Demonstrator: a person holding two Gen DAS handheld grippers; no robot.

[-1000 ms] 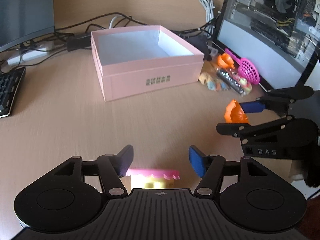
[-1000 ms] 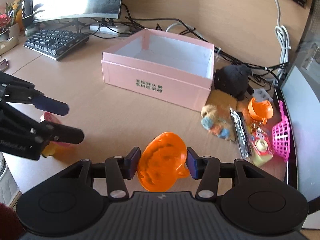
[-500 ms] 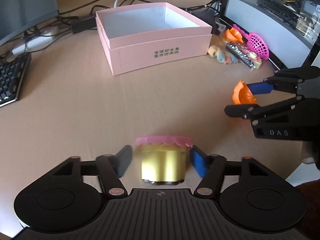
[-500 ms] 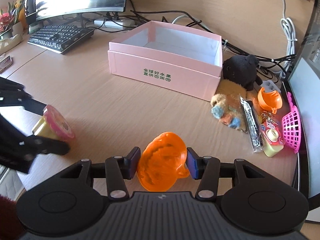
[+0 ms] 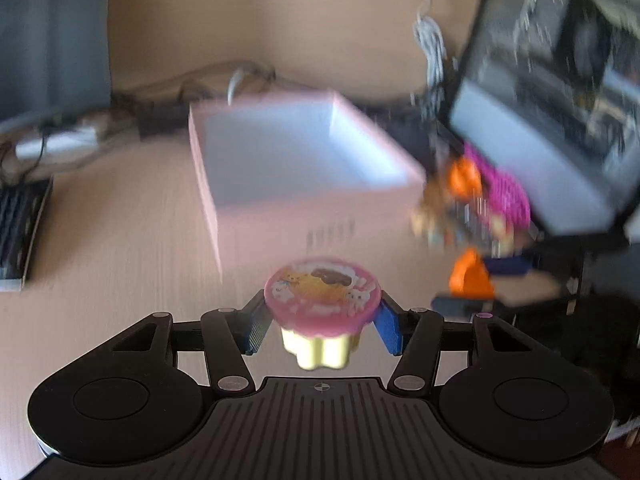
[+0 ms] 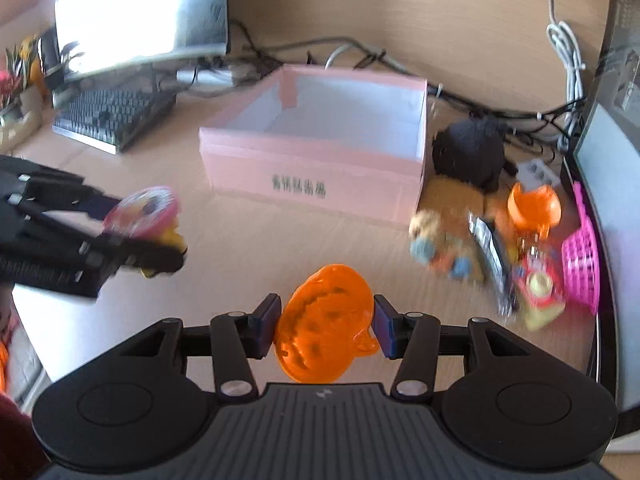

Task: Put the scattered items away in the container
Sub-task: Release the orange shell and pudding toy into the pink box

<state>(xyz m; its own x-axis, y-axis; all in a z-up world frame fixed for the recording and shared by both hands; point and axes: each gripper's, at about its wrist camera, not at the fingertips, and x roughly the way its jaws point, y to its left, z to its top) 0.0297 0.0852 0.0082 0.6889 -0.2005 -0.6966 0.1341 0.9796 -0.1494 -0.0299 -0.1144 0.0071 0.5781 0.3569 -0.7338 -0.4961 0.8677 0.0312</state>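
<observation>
The left gripper (image 5: pixel 322 322) is closing its fingers on a pink-lidded yellow cup (image 5: pixel 322 304), lifted off the table (image 5: pixel 120 248). The pink box (image 5: pixel 304 184) lies at twelve o'clock, nearer this hand. The right gripper (image 6: pixel 326 326) clamps an orange pumpkin toy (image 6: pixel 326 328); the box sits at twelve, farther off.

The left gripper (image 5: pixel 320 322) points forward and down, its 2 jaws closing, blue pads (image 5: pixel 387 330) at 3 and 9 o'clock pressing the pudding cup (image 5: pixel 322 308) held clear of the desk. The right gripper (image 6: pixel 325 326) tilts down likewise, its pads (image 6: pixel 267 326) clamped on the orange pumpkin-shaped toy (image 6: pixel 326 328); in its view the left gripper sits at 9 o'clock
</observation>
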